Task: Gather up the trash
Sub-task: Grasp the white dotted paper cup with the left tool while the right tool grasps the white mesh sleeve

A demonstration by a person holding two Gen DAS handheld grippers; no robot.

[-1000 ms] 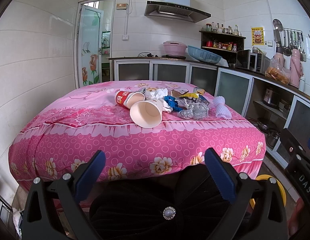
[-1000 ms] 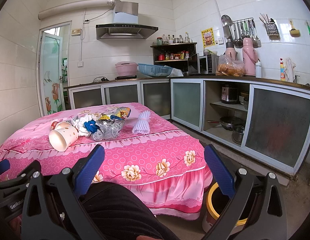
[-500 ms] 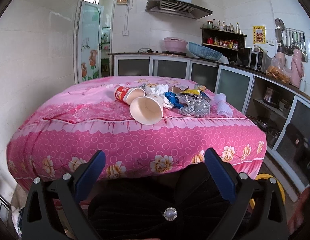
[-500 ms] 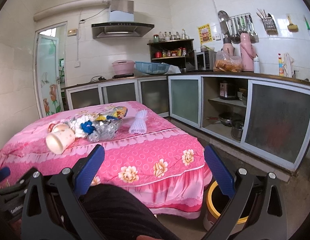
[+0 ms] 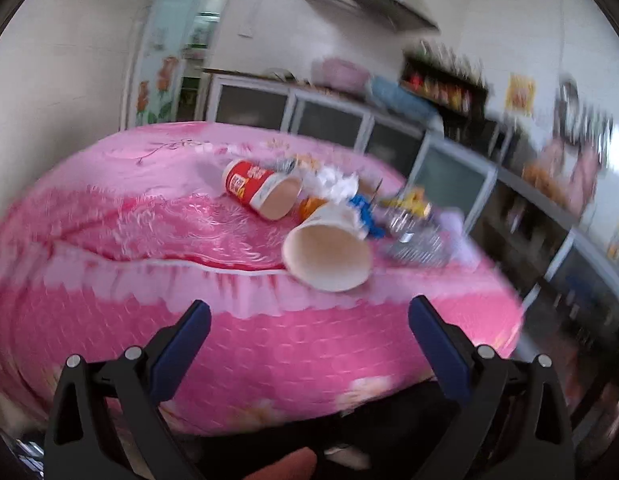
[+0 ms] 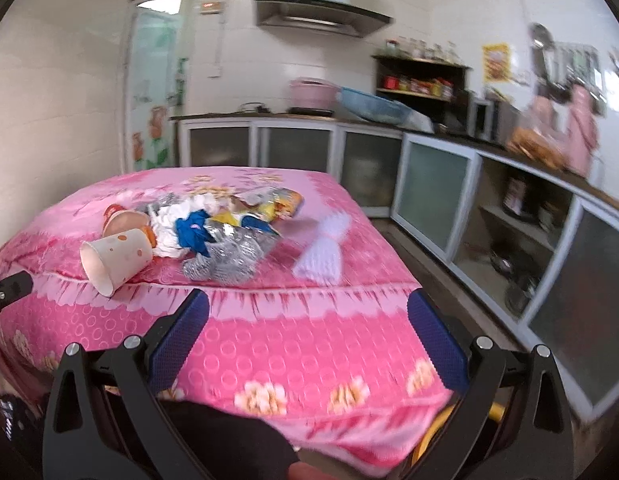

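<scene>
1. My left hand-held gripper (image 5: 309, 320) sits at the bottom of its frame with its blue fingers spread wide and nothing between them.
2. My right hand-held gripper (image 6: 308, 314) is likewise wide apart and empty, low in its own frame.
3. The trash lies in a heap on the table (image 5: 109, 320), which is draped in a pink flowered cloth; the left view is blurred.
4. In the left view a white paper cup (image 5: 327, 254) lies on its side just right of centre, mouth toward me, near the table's front edge.
5. Up and to the left of it lies a red cup (image 5: 261, 192), also tipped over.
6. Crumpled white paper (image 5: 333, 182) sits just behind the white cup, and a blue scrap (image 5: 365, 210) touches the cup's right side.
7. In the right view the same white cup (image 6: 115, 258) is at centre left; silver foil wrap (image 6: 229, 256) lies to its right.
8. A yellow snack bag (image 6: 269, 206) rests behind the foil.
9. A white bundle (image 6: 323, 250) lies apart, right of the heap.
</scene>
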